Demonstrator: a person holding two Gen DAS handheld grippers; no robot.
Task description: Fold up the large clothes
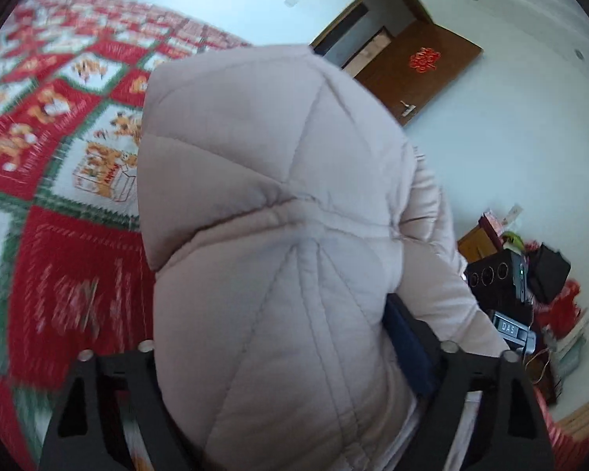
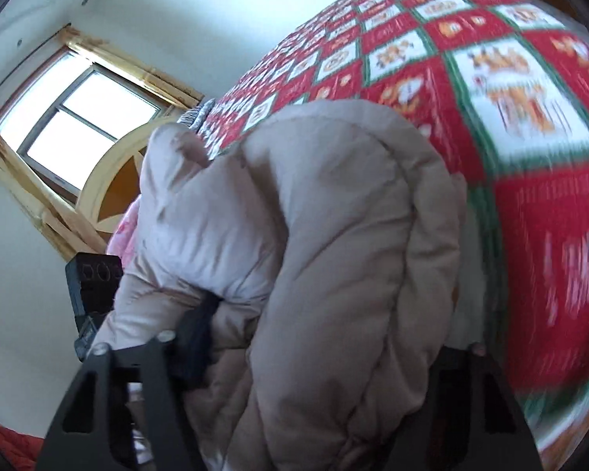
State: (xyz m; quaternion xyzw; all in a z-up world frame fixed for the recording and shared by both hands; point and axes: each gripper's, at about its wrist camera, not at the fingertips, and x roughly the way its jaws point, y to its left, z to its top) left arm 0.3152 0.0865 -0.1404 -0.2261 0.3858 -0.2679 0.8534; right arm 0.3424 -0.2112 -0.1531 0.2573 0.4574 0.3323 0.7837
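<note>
I am working over a bed covered by a red, white and green patchwork quilt [image 1: 59, 165], in a white-walled room.

My left gripper [image 1: 290, 357] has its jaws set wide with the bulk of a pale pink quilted puffer jacket [image 1: 271, 204] packed between them. The dark blue pad [image 1: 406, 347] on the finger at 4 o'clock lies against the fabric; the opposite fingertip is buried under the padding, so the grip looks closed on the jacket, though I cannot see both contacts. Beyond the jacket, the quilt runs off to 9 and 10 o'clock, a brown wooden door [image 1: 408, 70] stands at 1 o'clock, and a pile of dark boxes and red items [image 1: 530, 286] sits at 3 o'clock.

My right gripper [image 2: 318, 349] stands at a middling width around a thick folded roll of the same jacket, filling the gap between the fingers. Further out, a window [image 2: 82, 121] with a yellow wooden frame shows at 9 o'clock.
</note>
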